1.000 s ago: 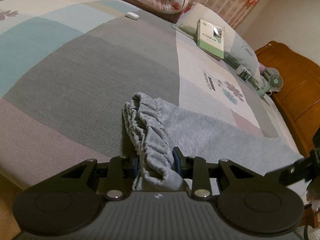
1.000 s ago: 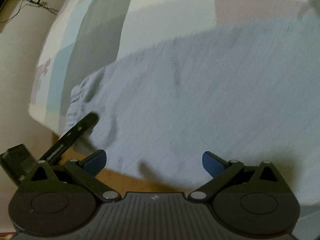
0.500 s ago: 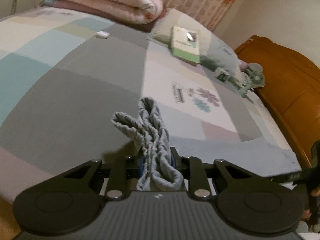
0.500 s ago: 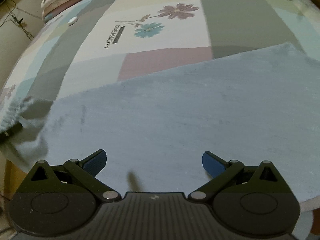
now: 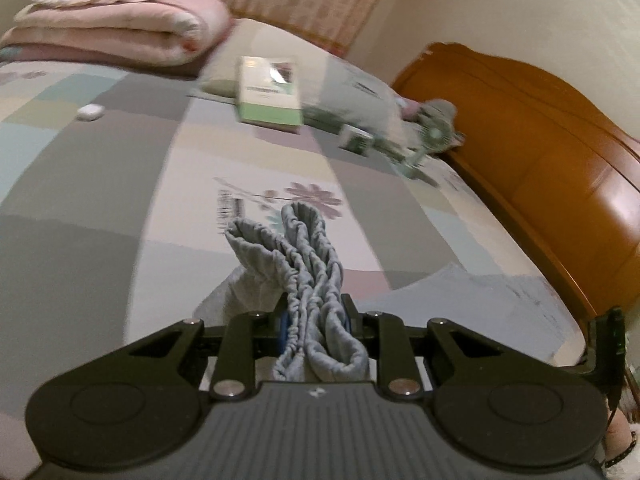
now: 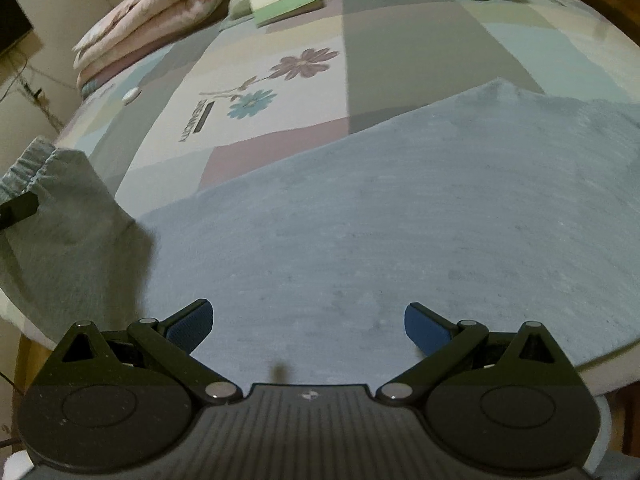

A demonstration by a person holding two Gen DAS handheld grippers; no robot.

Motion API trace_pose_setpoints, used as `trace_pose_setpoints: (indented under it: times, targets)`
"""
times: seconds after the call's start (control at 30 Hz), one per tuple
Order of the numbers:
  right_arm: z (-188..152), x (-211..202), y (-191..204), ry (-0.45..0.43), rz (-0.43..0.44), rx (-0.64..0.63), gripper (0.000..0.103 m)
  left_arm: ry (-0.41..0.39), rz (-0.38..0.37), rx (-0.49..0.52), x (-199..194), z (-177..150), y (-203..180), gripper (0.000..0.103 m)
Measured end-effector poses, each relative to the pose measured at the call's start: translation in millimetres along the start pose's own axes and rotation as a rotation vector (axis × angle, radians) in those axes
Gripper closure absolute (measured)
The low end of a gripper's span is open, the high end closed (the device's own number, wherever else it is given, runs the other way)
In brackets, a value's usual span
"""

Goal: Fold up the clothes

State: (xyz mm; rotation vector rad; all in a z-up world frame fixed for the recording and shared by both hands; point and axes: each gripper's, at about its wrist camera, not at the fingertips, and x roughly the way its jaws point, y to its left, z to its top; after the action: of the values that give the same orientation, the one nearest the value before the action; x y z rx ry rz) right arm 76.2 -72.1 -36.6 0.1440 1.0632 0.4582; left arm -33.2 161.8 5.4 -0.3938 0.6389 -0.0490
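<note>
Grey-blue trousers lie spread across the near edge of the bed. My left gripper is shut on their gathered elastic waistband and holds it lifted above the bed. The raised waistband end also shows at the left of the right wrist view. My right gripper is open and empty, low over the middle of the trousers, with its blue pads spread wide.
The bed has a patchwork sheet with a flower print. A folded pink quilt, a green-and-white box, a small white object and a small fan lie toward the head. A wooden headboard stands at the right.
My left gripper has lifted the waistband off the bed and swung it toward the headboard side. My right gripper has tilted up from looking down at the cloth and stays open.
</note>
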Motion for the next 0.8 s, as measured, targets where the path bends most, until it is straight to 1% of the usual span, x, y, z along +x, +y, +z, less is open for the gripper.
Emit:
trace_pose_setpoints:
  times: [0.13, 0.3, 0.43, 0.8]
  targets:
    - [-3.6, -0.6, -13.6, -0.006, -0.004, 0.032, 0.000, 0.034, -0.020, 0.044, 20.0, 5.7, -22.0, 0.081]
    - [-7.3, -2.0, -26.8, -0.010, -0.012, 0.062, 0.000, 0.066, -0.052, 0.082, 41.9, 4.9, -42.7, 0.081]
    - [-8.6, -4.9, -35.1, -0.020, -0.012, 0.086, 0.000, 0.098, -0.055, 0.121, 63.0, 1.9, -57.7, 0.081]
    - [-9.2, -6.6, -49.6, -0.031, -0.032, 0.128, 0.000, 0.194, -0.081, 0.185, 106.1, -12.6, -80.4, 0.081]
